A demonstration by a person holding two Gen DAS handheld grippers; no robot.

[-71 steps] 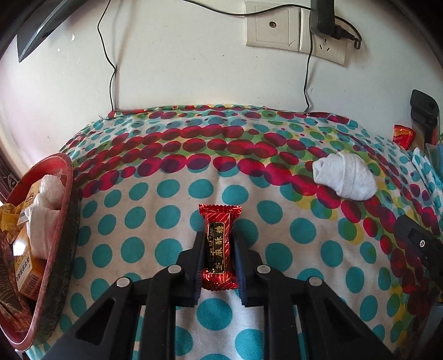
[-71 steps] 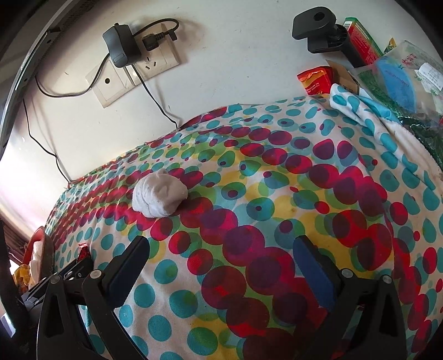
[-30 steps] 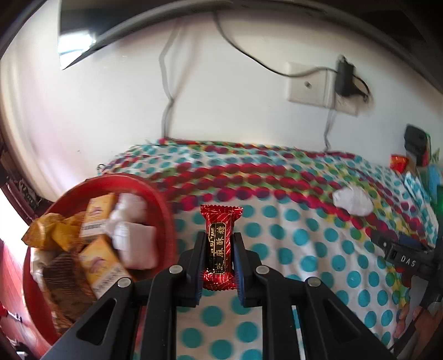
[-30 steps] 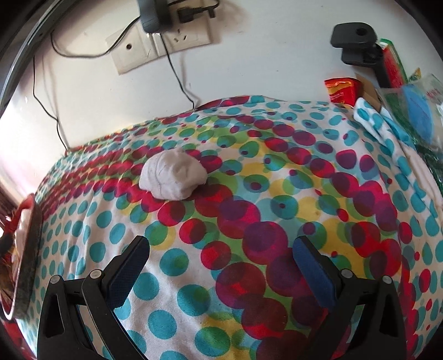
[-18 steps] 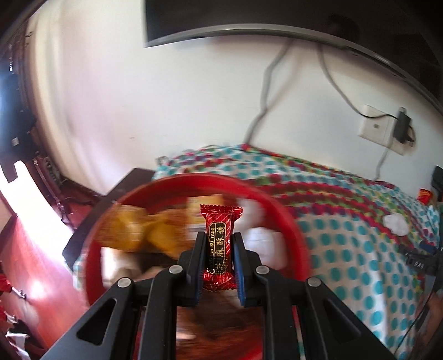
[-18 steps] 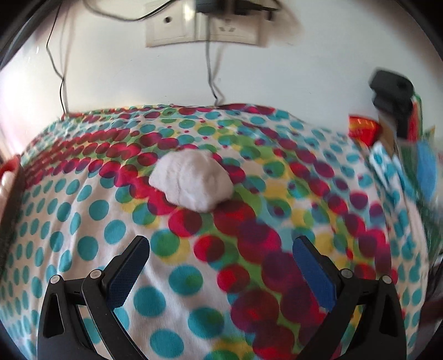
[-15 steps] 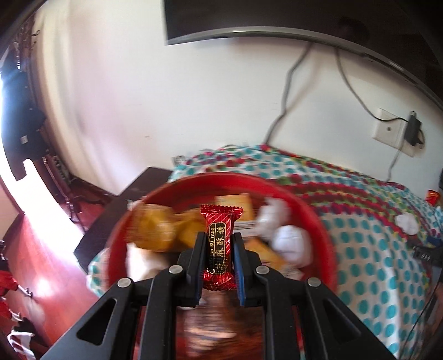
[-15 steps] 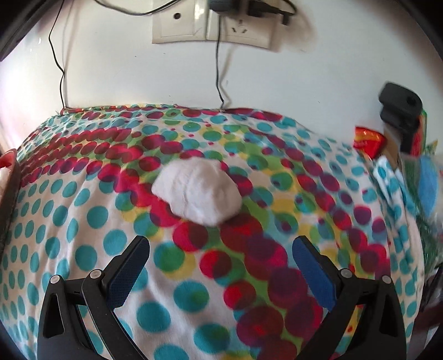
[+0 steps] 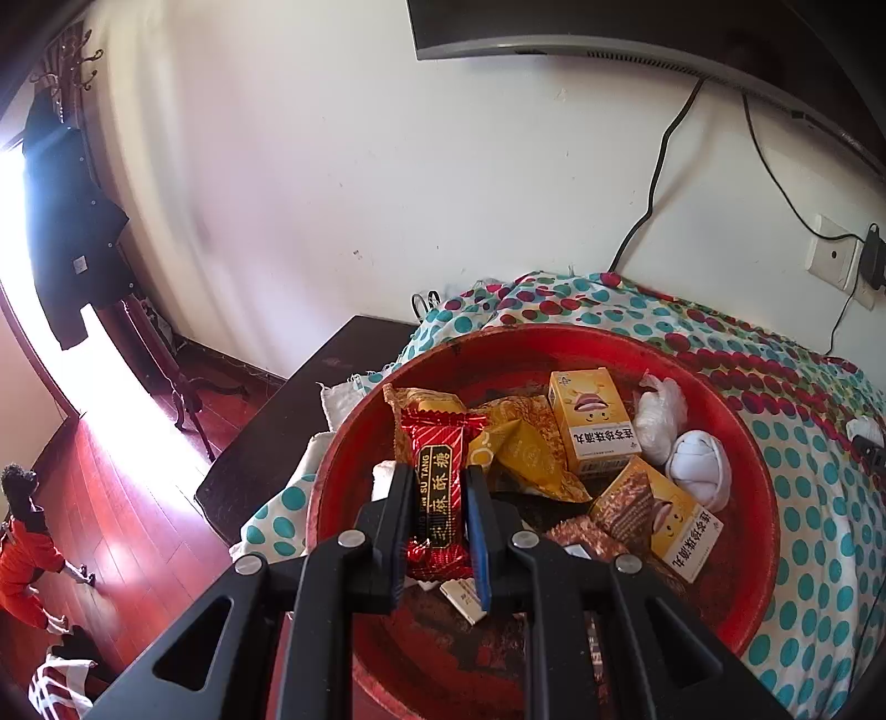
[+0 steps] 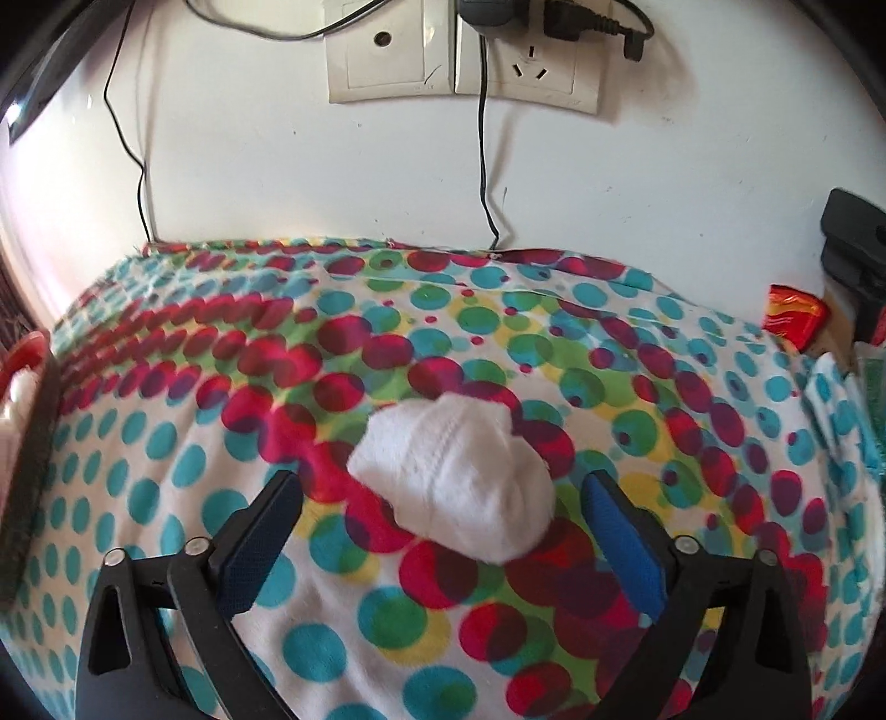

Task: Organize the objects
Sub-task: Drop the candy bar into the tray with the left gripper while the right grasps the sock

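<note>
My left gripper is shut on a red candy bar with gold lettering and holds it over the left part of a round red tray. The tray holds yellow boxes, gold wrappers, brown packets and white sock balls. My right gripper is open, its fingers either side of a rolled white sock that lies on the dotted cloth. The sock sits between the fingertips and slightly beyond them.
The tray's rim shows at the far left of the right wrist view. Wall sockets with cables are behind the cloth. A red packet and a black device stand at the far right. A dark side table and wooden floor lie left of the tray.
My left gripper has carried the candy bar from the cloth leftward to above the tray. My right gripper has moved toward the white sock, which now lies between its open fingers.
</note>
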